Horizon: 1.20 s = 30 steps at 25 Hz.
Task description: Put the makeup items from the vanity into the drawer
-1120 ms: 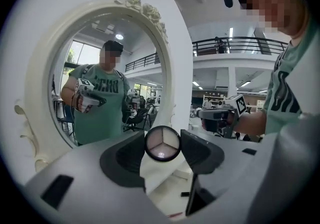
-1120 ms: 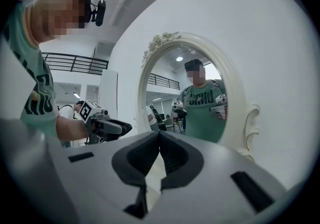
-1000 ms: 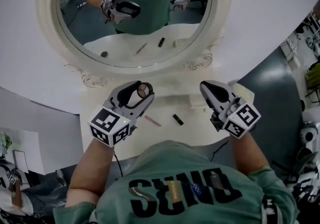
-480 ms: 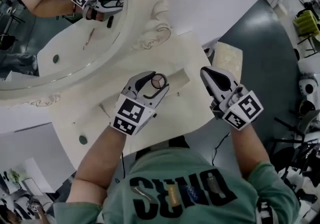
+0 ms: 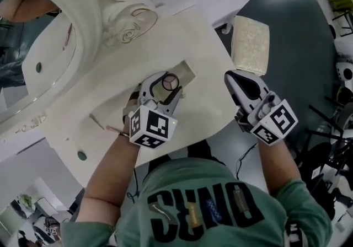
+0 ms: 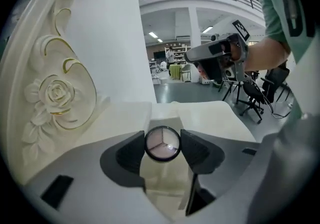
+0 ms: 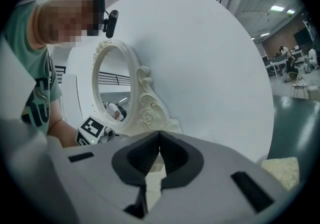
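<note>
1. Since a second before, the left gripper (image 5: 163, 87) had carried the round compact (image 6: 163, 143) away from the foot of the mirror (image 5: 124, 20) and along the counter (image 5: 187, 36) to the open drawer (image 5: 186, 73). The head view had swung with it.
2. Left jaws: clamped on the compact, which was pinched edge-on at the very tips, its lid facing the gripper's camera. It hung above the drawer opening, not yet inside.
3. Right gripper (image 5: 231, 79): jaws together, empty, held off the counter's edge, well apart from the drawer.
4. Still out on the counter: a thin pink stick (image 5: 98, 123) and a small green item (image 5: 81, 156), both near the mirror side.
5. Risk, as I judged it: a tip grip on a smooth round rim looked marginal, so the compact could squirt out.
6. Second risk: the drawer looked narrow and close to the counter's edge. Letting go high or off-centre could bounce the compact off the wall and onto the floor.
</note>
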{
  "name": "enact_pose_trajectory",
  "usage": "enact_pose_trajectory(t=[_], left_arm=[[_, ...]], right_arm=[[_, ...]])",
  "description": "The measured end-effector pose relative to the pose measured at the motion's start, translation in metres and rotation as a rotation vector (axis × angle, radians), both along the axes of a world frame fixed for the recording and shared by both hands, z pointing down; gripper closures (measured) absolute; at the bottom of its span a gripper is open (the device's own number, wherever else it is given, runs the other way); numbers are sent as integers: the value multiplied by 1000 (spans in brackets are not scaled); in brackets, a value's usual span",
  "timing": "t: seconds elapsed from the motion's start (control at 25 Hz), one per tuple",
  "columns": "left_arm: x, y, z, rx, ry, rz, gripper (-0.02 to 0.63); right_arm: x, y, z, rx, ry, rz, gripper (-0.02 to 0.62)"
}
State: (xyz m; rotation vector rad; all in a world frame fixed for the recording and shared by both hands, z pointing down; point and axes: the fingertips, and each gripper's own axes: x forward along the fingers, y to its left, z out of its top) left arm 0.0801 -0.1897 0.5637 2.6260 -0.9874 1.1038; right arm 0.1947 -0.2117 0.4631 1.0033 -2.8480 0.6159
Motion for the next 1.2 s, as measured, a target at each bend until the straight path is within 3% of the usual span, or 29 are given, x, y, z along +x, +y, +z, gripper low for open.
enact_pose_trajectory(t=[0.24,1.2], left_arm=[[3,-2,8,-42,45,-7,371],[-3,-3,4,-22,79,-74,367]], right_arm=[[4,5,11,-19,-16,-4,586],[0,18,-3,-5,-32,-17,586]])
